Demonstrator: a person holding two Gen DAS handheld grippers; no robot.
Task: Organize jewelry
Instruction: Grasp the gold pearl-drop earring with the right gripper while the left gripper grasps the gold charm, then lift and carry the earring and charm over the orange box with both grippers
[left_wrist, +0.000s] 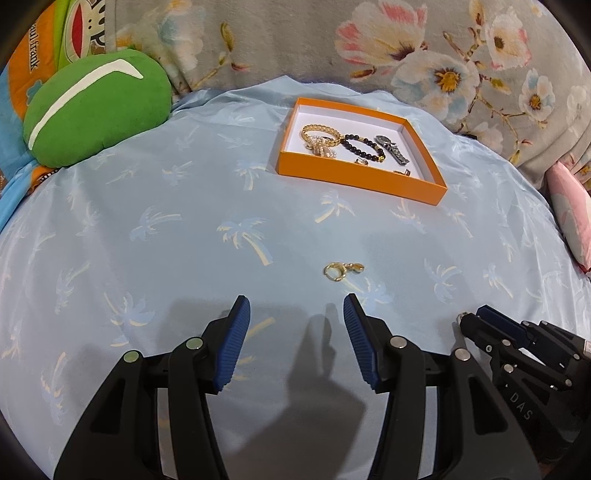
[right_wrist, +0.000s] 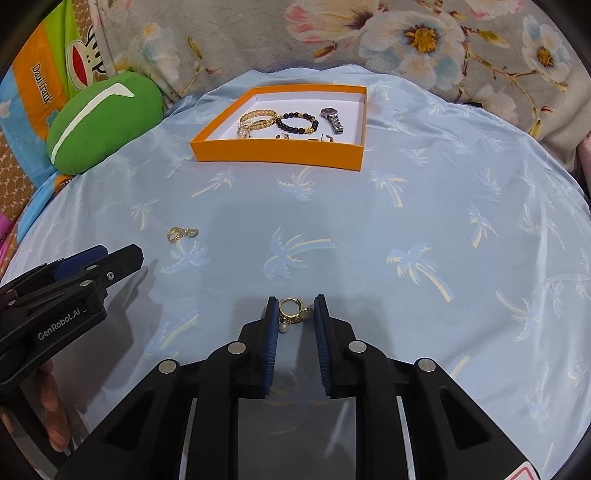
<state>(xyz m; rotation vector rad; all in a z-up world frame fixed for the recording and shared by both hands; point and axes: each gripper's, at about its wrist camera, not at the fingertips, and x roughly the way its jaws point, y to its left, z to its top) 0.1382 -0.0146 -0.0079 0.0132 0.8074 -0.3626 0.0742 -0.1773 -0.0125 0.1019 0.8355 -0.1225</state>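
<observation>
Inside the orange box (right_wrist: 277, 153), at the far side of the bed (right_wrist: 369, 229), several pieces are already laid: a gold bracelet (right_wrist: 257, 117), a dark bead bracelet (right_wrist: 297, 123), a watch (right_wrist: 332, 119). Two earrings are left outside. One gold earring (right_wrist: 291, 312) is pinched between the right gripper (right_wrist: 295, 314) fingers. The other earring (left_wrist: 341, 271) is seen loose on the sheet, before the spread, empty left gripper (left_wrist: 295, 314).

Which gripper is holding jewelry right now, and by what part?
The right gripper pinches a gold pearl earring at its fingertips, across the hoop. The left gripper is open and empty.
</observation>
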